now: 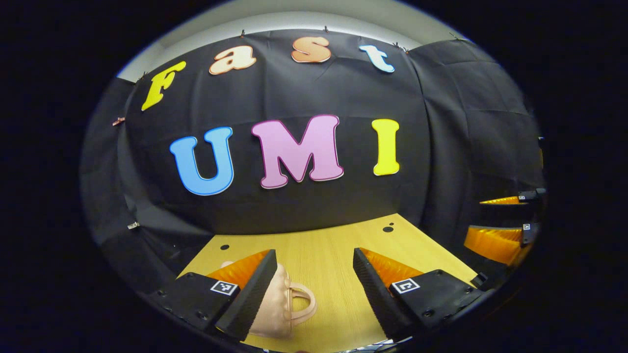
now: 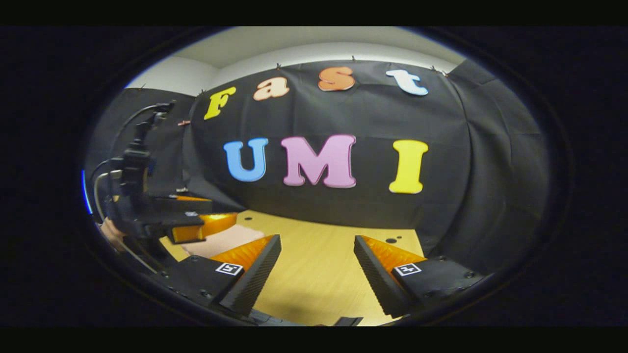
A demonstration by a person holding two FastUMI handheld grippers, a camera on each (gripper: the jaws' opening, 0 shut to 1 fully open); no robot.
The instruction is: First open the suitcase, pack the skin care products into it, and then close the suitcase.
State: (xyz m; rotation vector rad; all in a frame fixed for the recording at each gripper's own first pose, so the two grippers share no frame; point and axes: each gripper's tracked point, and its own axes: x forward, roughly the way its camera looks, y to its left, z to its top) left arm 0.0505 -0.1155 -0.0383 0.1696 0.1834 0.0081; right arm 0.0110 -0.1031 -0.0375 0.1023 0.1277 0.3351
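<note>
Jaws of both grippers stand spread wide, nothing between them. Left gripper (image 1: 314,274) hangs above the wooden table (image 1: 324,245), camera pitched toward the booth wall rather than down at the work. The small pink suitcase (image 1: 282,304) lies on the table at the near left of the left gripper view, partly tucked behind the left finger, carry handle (image 1: 301,301) pointing right into the open gap; the case looks closed, though the seam is too small to read. Right gripper (image 2: 316,272) is likewise released, level over bare table, and in its view the left gripper (image 2: 196,225) shows at far left with a pale pink surface beneath it, most likely the same suitcase. In the left gripper view the right gripper (image 1: 505,220) sits at the far right edge, well apart from the case. No skin care products can be made out from these angles. Judgement: task is at its start, opening step pending. To do it well, tilt the left gripper down so the case comes into the centre, pin the base with one gripper, and let the other work the lid edge opposite the hinge rather than the handle, since a light case will likely slide or lift whole if pulled by the handle alone.
</note>
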